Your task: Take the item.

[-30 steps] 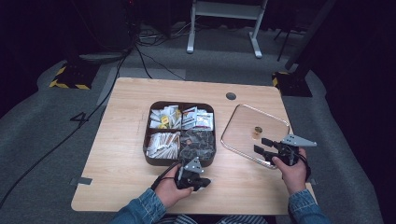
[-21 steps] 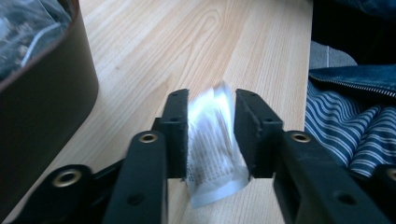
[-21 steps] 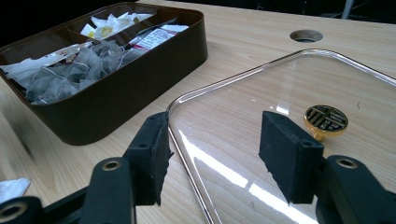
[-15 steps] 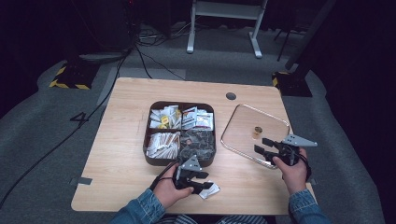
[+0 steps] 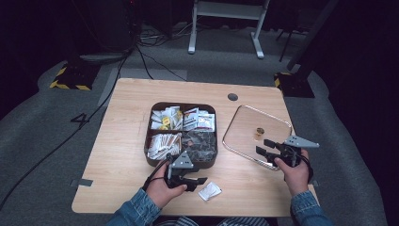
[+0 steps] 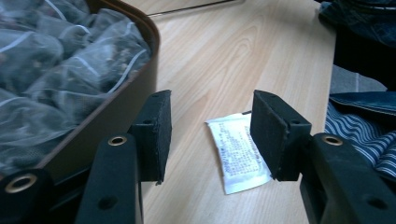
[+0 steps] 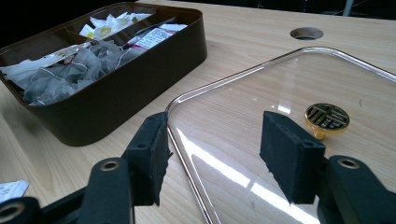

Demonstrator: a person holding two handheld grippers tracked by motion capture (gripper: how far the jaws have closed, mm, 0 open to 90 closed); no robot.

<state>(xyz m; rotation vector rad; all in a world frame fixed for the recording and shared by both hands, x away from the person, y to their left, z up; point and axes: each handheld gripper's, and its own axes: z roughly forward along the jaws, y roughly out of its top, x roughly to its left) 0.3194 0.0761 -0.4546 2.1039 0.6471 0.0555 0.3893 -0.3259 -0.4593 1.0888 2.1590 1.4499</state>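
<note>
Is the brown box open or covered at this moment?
Open. The brown box has nothing over its four compartments, so the sachets show, and its clear lid with the gold knob lies flat on the table beside it.

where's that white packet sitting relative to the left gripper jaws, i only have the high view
Observer: In the left gripper view the white packet lies flat on the table, between and just beyond the open jaws of the left gripper; neither pad presses on it. The jaws have just been opening.
Operator: what's in the box next to it
Observer: The near compartment of the brown box is piled with mesh tea bags, their strings visible.
Operator: and the right one, touching the lid
Observer: In the right gripper view the right gripper is open, with the edge of the clear lid running between its jaws; I cannot tell whether a pad touches it. The gold knob has a patterned top.
</note>
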